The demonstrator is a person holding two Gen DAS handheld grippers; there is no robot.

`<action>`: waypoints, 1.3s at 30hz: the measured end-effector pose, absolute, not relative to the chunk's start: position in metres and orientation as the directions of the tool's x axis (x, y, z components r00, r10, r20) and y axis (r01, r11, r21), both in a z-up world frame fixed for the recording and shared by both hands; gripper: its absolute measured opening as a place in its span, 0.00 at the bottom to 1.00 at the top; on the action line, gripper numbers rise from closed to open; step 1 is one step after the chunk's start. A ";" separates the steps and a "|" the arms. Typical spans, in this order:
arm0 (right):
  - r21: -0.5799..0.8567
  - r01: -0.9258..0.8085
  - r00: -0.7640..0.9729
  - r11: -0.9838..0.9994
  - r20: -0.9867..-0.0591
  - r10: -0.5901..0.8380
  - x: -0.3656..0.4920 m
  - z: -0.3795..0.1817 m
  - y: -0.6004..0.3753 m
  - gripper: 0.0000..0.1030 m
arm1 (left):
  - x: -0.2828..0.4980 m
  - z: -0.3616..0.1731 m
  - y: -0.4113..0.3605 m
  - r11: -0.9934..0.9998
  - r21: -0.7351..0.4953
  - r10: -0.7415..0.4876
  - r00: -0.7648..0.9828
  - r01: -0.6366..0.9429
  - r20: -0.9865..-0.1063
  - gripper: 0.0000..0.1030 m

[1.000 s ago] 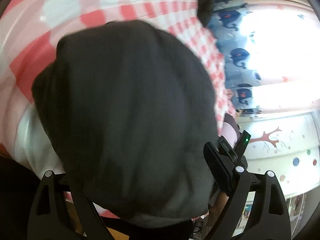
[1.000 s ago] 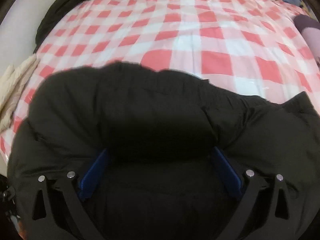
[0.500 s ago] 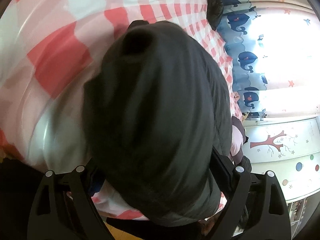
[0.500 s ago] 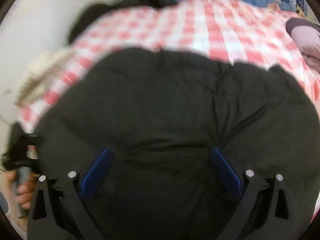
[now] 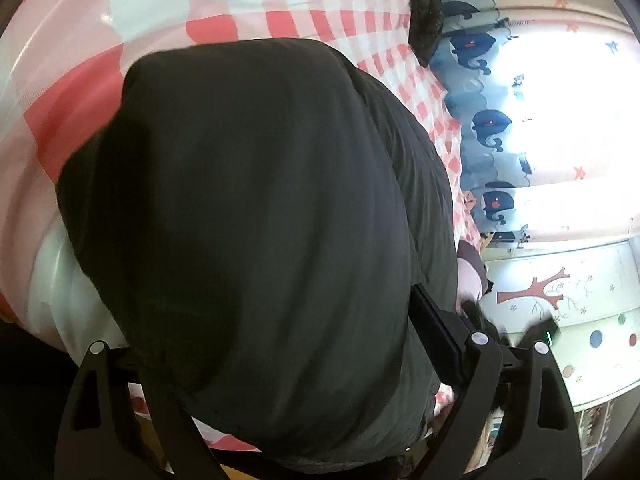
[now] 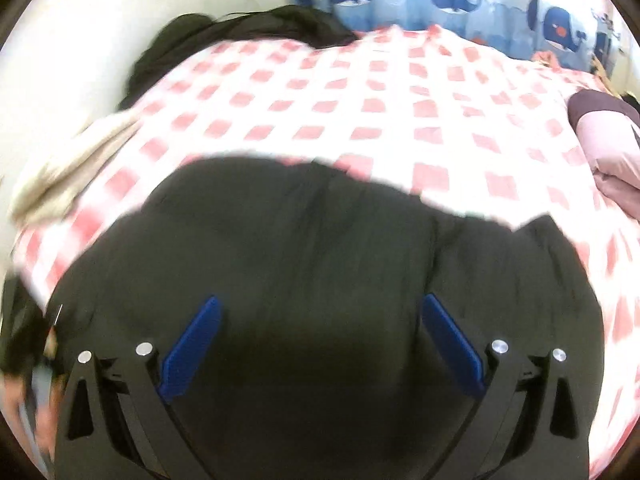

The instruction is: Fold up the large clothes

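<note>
The right gripper [image 6: 320, 344] has risen off the jacket [image 6: 320, 300], fingers wide and empty. The left gripper [image 5: 280, 360] stays put, fingers wide around a bulky fold. The jacket lies bundled on the checked sheet [image 6: 360, 100]; this fold looks set.

Matt black padded cloth jacket [image 6: 320, 272] lies on a smooth, slightly glossy checked sheet [image 6: 400, 112].

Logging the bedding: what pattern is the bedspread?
Pink-and-white checked bedspread, clearest in the right wrist view.
</note>
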State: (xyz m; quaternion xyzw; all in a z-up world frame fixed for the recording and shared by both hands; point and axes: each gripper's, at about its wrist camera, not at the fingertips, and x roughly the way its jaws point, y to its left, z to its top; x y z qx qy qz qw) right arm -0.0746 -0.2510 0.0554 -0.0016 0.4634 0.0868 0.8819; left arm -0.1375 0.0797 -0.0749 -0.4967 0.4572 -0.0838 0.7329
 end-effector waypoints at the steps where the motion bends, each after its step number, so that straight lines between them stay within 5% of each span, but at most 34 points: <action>1: 0.067 -0.132 0.553 0.989 -0.823 0.130 -0.056 0.050 -0.250 0.94 | -0.135 -0.076 0.080 0.485 -0.808 -0.581 0.568 -0.334 -0.583 0.82; 7: 0.063 -0.082 0.383 0.995 -0.920 0.090 0.007 -0.005 -0.253 0.94 | -0.128 -0.072 0.080 0.461 -0.834 -0.609 0.576 -0.301 -0.545 0.82; 15: 0.051 -0.170 0.517 0.984 -0.845 0.133 -0.121 0.036 -0.251 0.94 | -0.126 -0.074 0.076 0.479 -0.826 -0.598 0.579 -0.296 -0.554 0.81; 31: -0.096 -0.248 0.545 0.964 -0.837 0.056 -0.148 0.027 -0.222 0.94 | -0.135 -0.057 0.073 0.567 -0.788 -0.531 0.624 -0.241 -0.573 0.33; 39: -0.122 -0.287 0.508 0.950 -0.860 0.043 -0.128 -0.021 -0.211 0.95 | -0.150 0.032 -0.014 0.770 -0.637 -0.464 0.711 0.028 -0.529 0.22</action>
